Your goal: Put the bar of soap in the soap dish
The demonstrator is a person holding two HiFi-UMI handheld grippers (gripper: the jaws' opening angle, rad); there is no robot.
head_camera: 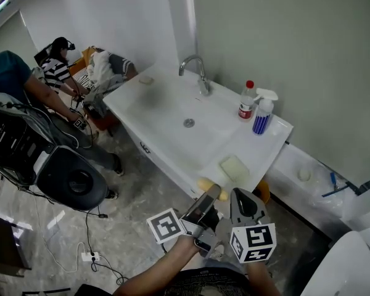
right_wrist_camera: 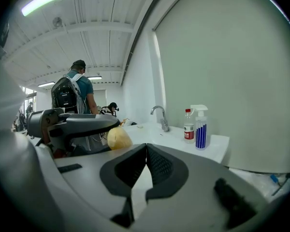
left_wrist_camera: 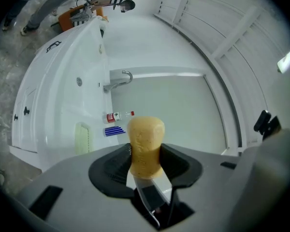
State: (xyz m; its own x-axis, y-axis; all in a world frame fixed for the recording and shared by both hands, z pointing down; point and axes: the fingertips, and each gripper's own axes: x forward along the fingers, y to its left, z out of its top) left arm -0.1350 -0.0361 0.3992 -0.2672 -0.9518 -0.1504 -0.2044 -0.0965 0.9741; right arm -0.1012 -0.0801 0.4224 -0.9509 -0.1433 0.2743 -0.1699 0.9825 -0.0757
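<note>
A yellow bar of soap (left_wrist_camera: 145, 144) stands upright in my left gripper (left_wrist_camera: 145, 153), which is shut on it. In the head view the soap (head_camera: 204, 184) hangs just off the front edge of the white sink counter (head_camera: 166, 103), a little short of the pale green soap dish (head_camera: 234, 167) on the counter's near right corner. The soap dish (left_wrist_camera: 82, 138) has nothing in it. My right gripper (head_camera: 239, 195) is beside the left gripper (head_camera: 211, 193), off the counter. Its jaws (right_wrist_camera: 146, 148) are shut with nothing between them, and the soap (right_wrist_camera: 118, 138) shows to their left.
A chrome faucet (head_camera: 197, 73), a red-capped bottle (head_camera: 246, 100) and a blue spray bottle (head_camera: 263, 113) stand at the counter's back. People sit at far left (head_camera: 58, 63). Black equipment (head_camera: 68, 177) and cables lie on the floor at left.
</note>
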